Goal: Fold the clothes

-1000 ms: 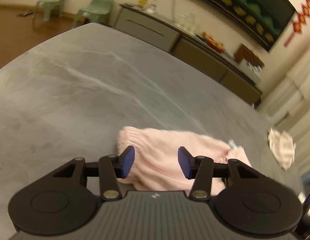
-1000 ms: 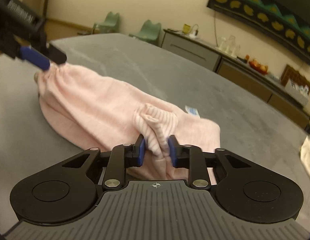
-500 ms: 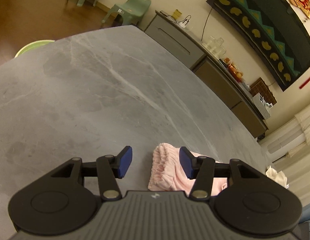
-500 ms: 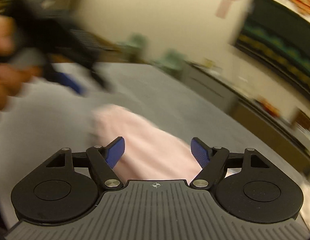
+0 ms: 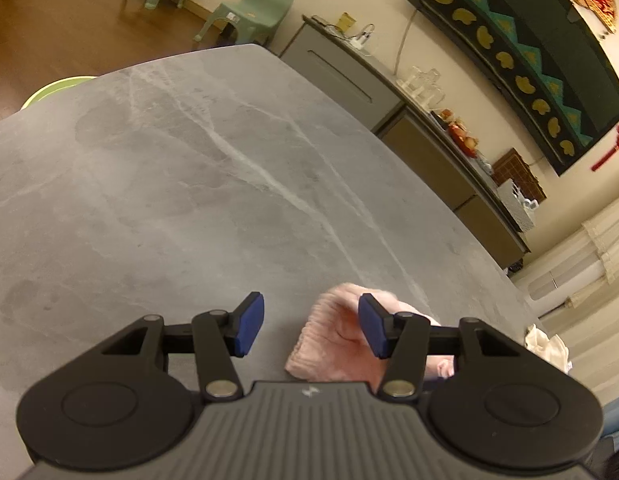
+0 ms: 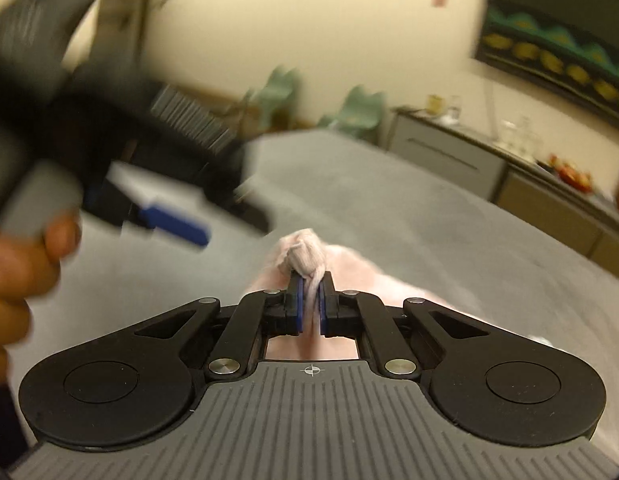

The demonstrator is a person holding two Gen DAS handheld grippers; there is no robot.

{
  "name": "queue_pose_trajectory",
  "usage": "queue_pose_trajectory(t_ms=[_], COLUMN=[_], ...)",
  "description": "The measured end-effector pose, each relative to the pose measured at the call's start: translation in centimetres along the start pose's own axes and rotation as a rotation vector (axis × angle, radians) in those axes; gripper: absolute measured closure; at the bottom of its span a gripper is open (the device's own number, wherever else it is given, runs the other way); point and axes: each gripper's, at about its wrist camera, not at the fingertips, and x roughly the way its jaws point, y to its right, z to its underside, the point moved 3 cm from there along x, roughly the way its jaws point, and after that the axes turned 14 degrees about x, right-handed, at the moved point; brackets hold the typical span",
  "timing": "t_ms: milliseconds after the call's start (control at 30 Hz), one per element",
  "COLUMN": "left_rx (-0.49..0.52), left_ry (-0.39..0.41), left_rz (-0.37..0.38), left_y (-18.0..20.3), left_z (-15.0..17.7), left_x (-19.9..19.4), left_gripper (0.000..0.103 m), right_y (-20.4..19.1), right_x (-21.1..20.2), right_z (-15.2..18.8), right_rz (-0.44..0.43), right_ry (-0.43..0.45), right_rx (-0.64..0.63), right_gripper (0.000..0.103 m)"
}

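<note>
Change: the right gripper [image 6: 309, 307], wide apart half a second ago, is now clamped on a bunched fold of the pink garment [image 5: 333, 340].
Left gripper [image 5: 311, 330]: held apart, empty.
Handling: soft, light cloth is judged best taken at the ribbed edge.

right gripper [image 6: 310, 307], wide open half a second ago, has now closed its fingers [image 6: 295, 305] on a bunched fold of the pink garment [image 6: 305, 252]; left gripper [image 5: 311, 324] has lifted off the garment's gathered end, which now lies near its right finger
</note>
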Motion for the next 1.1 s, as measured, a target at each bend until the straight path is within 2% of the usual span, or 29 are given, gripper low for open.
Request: queue_pose_trajectory(t_ms=[167, 233, 300, 400, 467, 567, 667, 767, 867, 933, 1033, 1100], left_rx=[0.051, 0.088, 0.166, 0.304, 0.395, 0.554, 0.797, 0.95, 1.025, 1.036, 0.994, 0.9], left_ry=[0.011, 0.003, -0.006, -0.016, -0.023, -0.028, -0.014, -0.023, -0.035, -0.062, -0.063, -0.032], left_rz=[0.039, 0.056, 0.086, 0.138, 0.173, 0.218, 0.209, 0.179, 0.111, 0.08, 0.083, 0.1], left_y=[2.1, 3.5, 5.3, 8.0, 9.9, 12.8, 16.4, 18.3, 18.5, 18.0, 17.4, 16.6], left_z=[0.2, 0.5, 1.2, 2.3, 3.0, 4.4, 7.1, 9.4, 10.4, 10.4, 9.4, 7.8], left_x=[0.1, 0.6, 1.0, 1.5, 1.8, 2.1, 2.0, 2.7, 4.1, 5.0, 5.1, 4.4], left_gripper=[0.05, 0.048, 0.048, 0.048, 0.046, 0.038, 0.034, 0.034, 0.039, 0.07, 0.076, 0.077], right_y=[9.3, 13.4, 16.7, 19.3, 19.5, 20.1, 20.7, 21.6, 22.0, 21.9, 21.9, 21.7], right_x=[-5.4, -6.1, -5.2, -3.9, -3.8, -3.7, -3.7, -3.1, -3.0, -3.3, -3.0, -3.1], right_z=[-0.9, 0.7, 2.9, 5.5, 6.3, 6.2, 6.2, 5.5, 5.7, 5.8, 5.6, 5.3], right_rz=[0.057, 0.1, 0.115, 0.067, 0.026, -0.019, -0.045, -0.066, -0.085, -0.102, -0.131, -0.145], right_ry=[0.072, 0.053, 0.002, -0.046, -0.047, -0.047, -0.052, -0.061, -0.067, -0.068, -0.065, -0.051], right_rx=[0.333, 0.48, 0.629, 0.803, 0.855, 0.898, 0.93, 0.956, 0.97, 0.977, 0.967, 0.935], right_gripper=[0.098, 0.098, 0.098, 0.097, 0.097, 0.097, 0.096, 0.096, 0.095, 0.095, 0.095, 0.095])
